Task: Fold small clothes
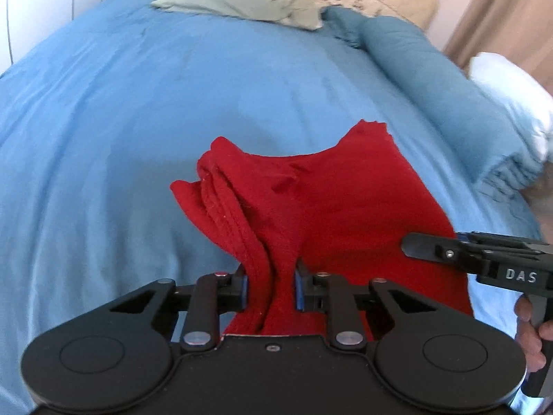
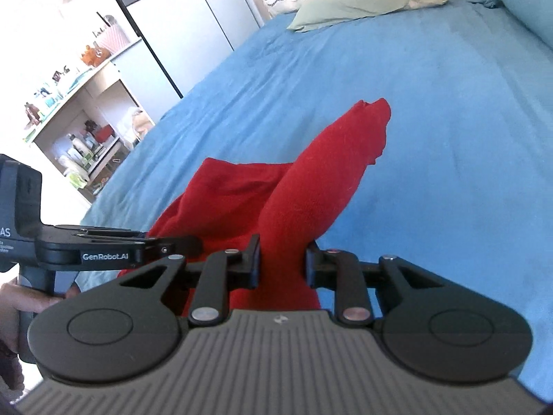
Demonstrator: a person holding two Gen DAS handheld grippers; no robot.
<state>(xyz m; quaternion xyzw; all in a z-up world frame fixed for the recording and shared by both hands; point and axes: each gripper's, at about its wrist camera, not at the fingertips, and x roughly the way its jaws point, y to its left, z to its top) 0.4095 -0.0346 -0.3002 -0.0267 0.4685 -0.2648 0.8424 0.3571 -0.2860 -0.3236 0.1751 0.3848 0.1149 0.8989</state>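
Note:
A red garment (image 1: pixel 331 200) lies partly on the blue bed sheet (image 1: pixel 138 121), its near edge lifted. My left gripper (image 1: pixel 270 288) is shut on a bunched hem of the red garment. My right gripper (image 2: pixel 282 263) is shut on another bunched part of the red garment (image 2: pixel 311 180), which rises in a fold ahead of it. In the left wrist view the right gripper (image 1: pixel 408 243) comes in from the right edge, over the cloth. In the right wrist view the left gripper (image 2: pixel 193 243) comes in from the left.
A grey-green cloth (image 1: pixel 235 0) lies at the far end of the bed near patterned pillows. A rolled blue duvet (image 1: pixel 432 79) and a white pillow (image 1: pixel 511 97) lie along the right. Shelves with small items (image 2: pixel 76 131) stand left of the bed.

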